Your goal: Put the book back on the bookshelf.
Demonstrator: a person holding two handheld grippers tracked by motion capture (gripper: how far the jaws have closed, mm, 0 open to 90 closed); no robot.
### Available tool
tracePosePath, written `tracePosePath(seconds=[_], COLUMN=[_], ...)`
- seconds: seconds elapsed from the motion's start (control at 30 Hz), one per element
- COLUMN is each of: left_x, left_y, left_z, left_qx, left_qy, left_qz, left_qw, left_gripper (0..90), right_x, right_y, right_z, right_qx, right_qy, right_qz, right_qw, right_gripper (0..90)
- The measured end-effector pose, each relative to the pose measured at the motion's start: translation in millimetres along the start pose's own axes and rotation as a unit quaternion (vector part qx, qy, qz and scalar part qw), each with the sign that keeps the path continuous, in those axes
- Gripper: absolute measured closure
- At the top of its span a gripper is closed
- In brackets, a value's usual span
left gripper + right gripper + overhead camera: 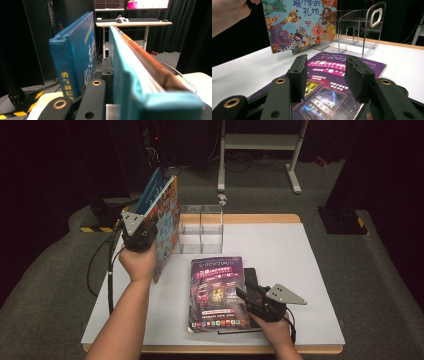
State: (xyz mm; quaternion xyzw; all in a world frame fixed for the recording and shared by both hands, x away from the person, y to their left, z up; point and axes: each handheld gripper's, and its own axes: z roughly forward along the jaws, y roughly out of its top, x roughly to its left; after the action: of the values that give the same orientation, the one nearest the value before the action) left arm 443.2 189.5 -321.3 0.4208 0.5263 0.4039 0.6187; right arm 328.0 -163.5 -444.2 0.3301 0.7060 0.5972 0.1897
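Left claw grips 2 stiff upright books at their edge; right claw hangs half-open, empty, over the slippery magazine

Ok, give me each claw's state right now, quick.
Left claw: shut on the picture book, holding it upright off the table.
Right claw: open, nothing between its pads, hovering over the purple book.

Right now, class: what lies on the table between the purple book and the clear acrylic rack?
Nothing: in the high view, only bare white table separates the purple book from the clear rack.
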Motion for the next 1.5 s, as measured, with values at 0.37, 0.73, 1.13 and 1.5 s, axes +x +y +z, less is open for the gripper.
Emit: tracePosePath(seconds=[0.37, 0.73, 1.13, 1.5], left_x=[0.5, 5.8, 13.9, 21.3], left_y=[-11.8, -21.8, -27.6, -37.5], left_z=[7.4, -4.7, -13.3, -28.4], left_qx=[-0.014, -0.021, -0.011, 0.006], left_qy=[0.001, 0.0, -0.007, -0.017], left_qz=[-0.006, -0.006, -0.002, 0.031], left_qw=[0.9999, 0.9998, 0.9999, 0.9994], left_gripper=[81.2, 80.4, 79.8, 76.6], right_x=[1.2, 3.9, 6.0, 5.8], right_y=[-1.1, -2.1, -4.0, -4.6], right_z=[0.4, 1.5, 5.4, 7.0], right_qx=[0.002, 0.007, 0.013, 0.015], right_qy=[0.003, 0.006, 0.006, 0.007], right_qz=[-0.001, -0.003, -0.005, -0.004], right_qw=[1.0, 0.9999, 0.9999, 0.9999], right_gripper=[52.7, 52.7, 52.6, 52.6])
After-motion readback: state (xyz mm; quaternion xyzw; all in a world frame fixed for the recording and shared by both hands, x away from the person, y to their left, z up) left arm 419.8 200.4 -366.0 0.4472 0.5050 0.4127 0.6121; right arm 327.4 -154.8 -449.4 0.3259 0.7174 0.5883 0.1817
